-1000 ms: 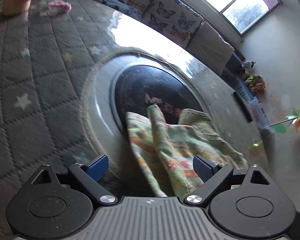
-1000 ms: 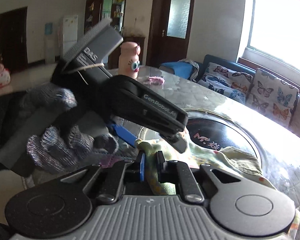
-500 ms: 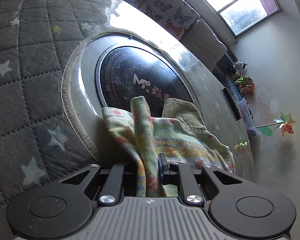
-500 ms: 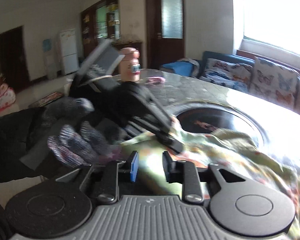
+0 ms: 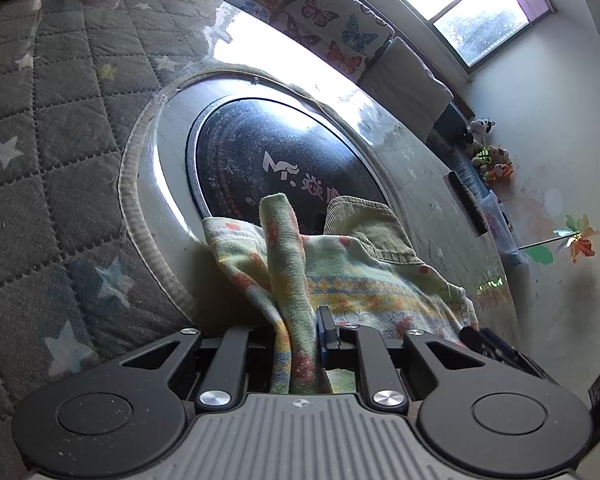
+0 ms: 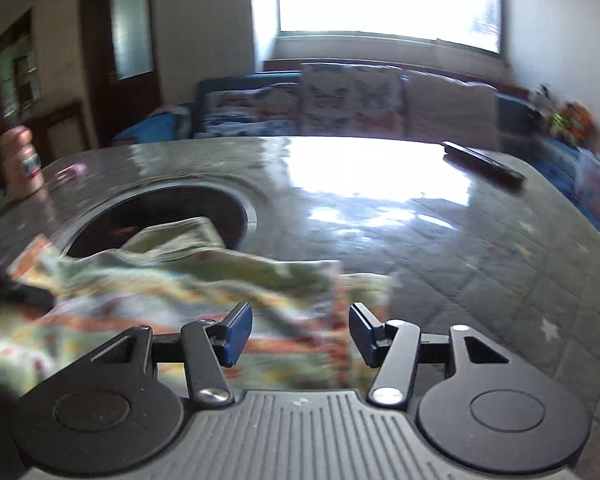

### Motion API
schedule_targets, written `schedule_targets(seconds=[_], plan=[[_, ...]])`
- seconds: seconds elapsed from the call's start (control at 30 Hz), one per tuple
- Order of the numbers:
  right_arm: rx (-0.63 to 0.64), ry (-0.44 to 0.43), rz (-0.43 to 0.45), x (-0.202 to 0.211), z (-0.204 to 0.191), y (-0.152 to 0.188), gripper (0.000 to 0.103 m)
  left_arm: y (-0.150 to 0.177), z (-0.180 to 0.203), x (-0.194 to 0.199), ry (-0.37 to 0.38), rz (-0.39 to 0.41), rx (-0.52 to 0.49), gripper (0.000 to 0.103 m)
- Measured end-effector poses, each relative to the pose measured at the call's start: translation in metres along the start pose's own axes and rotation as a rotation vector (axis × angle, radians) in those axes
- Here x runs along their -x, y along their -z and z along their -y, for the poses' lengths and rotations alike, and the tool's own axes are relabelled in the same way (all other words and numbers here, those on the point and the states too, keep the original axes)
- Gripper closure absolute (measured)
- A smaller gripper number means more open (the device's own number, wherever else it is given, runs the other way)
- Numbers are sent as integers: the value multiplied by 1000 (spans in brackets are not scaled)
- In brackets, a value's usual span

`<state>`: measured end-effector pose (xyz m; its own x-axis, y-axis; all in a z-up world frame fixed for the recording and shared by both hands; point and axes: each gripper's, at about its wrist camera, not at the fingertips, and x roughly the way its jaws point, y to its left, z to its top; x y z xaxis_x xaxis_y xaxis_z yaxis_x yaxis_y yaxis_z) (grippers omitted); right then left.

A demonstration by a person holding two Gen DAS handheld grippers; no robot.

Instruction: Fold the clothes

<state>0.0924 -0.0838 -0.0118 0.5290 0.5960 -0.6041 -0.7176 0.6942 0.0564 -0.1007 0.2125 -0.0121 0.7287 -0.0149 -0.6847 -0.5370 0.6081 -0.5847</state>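
Surface (image 5: 52, 128): quilted grey cover with stars, round dark inset disc (image 5: 260, 160) at its middle. Garment (image 5: 340, 276): floral, yellow-green, lying rumpled across the disc's near edge and onto the cover. Left hand-held gripper (image 5: 300, 332): jaws clamped on a raised fold of the garment; right hand-held gripper (image 6: 300, 328): jaws apart, hovering over the garment's edge.

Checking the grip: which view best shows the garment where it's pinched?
Left wrist view: the garment is sharp, its bunched strip clamped in the left tongs. Right wrist view shows it blurred beneath the open right tongs.
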Motion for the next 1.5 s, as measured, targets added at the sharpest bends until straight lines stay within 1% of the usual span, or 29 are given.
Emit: schedule_targets(seconds=[0.1,0.23,0.37,0.4,0.43,0.47,0.53,0.6,0.63,0.83,1.07,1.3,1.5], plan=[[-58,31,-1,-11,19,-1,43,0,2,-1,-11,4,-19,87],[-122,13,-29,-27,36,2,42,0,5,-1,-23,8,-42,87],[-107,-11,-26,-29,27,2,43,-1,7,-2,-32,8,-54,87],[-102,-18,-27,-30,24,2,47,-1,7,-2,-34,8,-57,87],[-96,-23,-28,-31,21,1,55,-1,8,-2,-38,9,-62,87],[-92,-26,-29,-31,19,1,59,-2,9,-3,-44,9,-67,87],[-90,-32,-31,-31,16,-1,82,-3,11,-3,-59,11,-82,87],[-99,-41,-26,-28,15,-1,90,-4,15,-3,-75,11,-102,87],[-98,-43,-19,-24,14,-2,91,-5,17,-3,-79,12,-112,87],[-126,-53,44,7,13,-6,93,-12,38,3,-74,38,-190,89],[-122,-23,118,42,23,-13,94,-17,79,-2,-49,50,-284,92],[-148,54,164,70,49,-17,94,-15,125,-21,-12,33,-370,92],[-169,132,196,93,79,-19,94,-12,165,-42,6,16,-449,92]])
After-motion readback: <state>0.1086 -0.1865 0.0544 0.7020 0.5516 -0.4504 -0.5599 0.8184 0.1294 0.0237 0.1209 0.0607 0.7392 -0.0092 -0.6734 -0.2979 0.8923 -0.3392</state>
